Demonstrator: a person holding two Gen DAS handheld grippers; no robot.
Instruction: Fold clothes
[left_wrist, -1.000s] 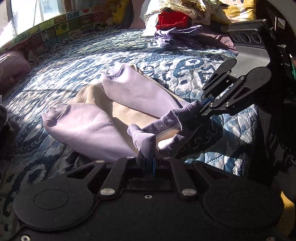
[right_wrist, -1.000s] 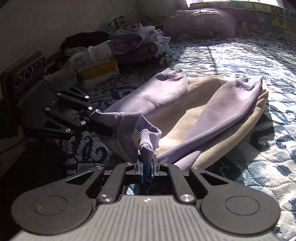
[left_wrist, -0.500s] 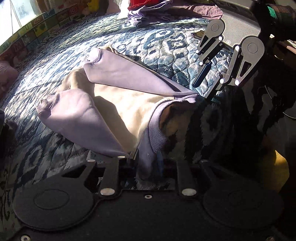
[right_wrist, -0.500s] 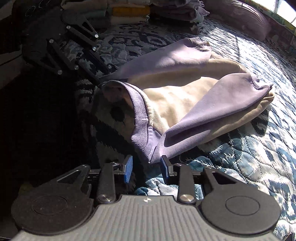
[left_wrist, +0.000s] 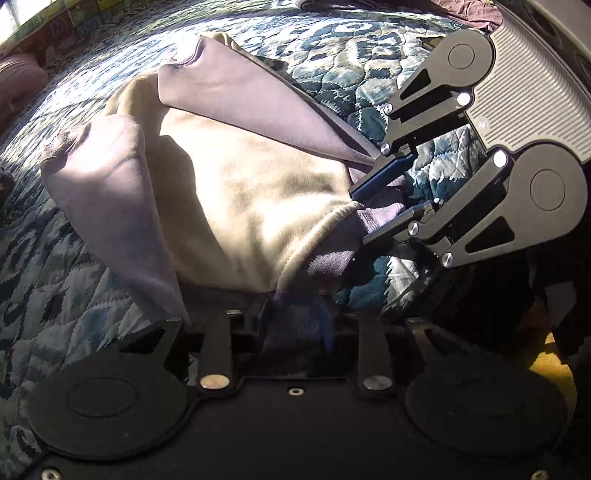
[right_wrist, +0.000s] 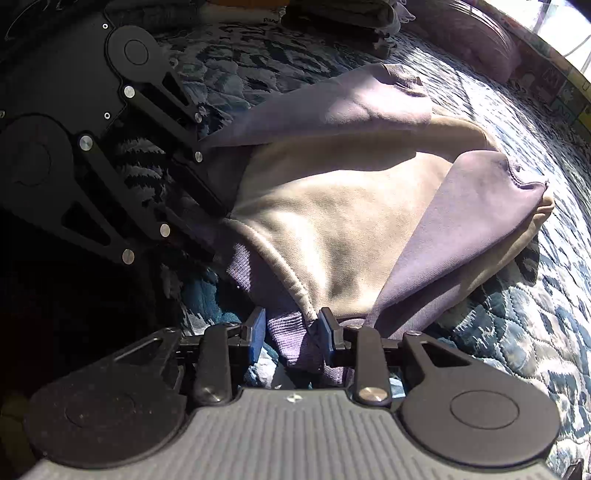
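Sweatshirt (right_wrist: 332, 229) flat on the quilted bed (right_wrist: 517, 332), purple sleeves folded across its cream body.
Both hand-held grippers, left (left_wrist: 295, 325) and right (right_wrist: 291, 332), stand apart around the ribbed hem; next, I'd judge, clamp and fold it away.

Sunlit bed under a blue patterned quilt (left_wrist: 369, 44), bright window behind.

Soft matt fleece cloth is seen in the sweatshirt (right_wrist: 332, 206), with ribbed knit at its purple hem (right_wrist: 295, 343). The bed (left_wrist: 351, 48) is covered in stitched quilted fabric. Matt black plastic with shiny metal screws forms the right gripper (right_wrist: 291, 334).
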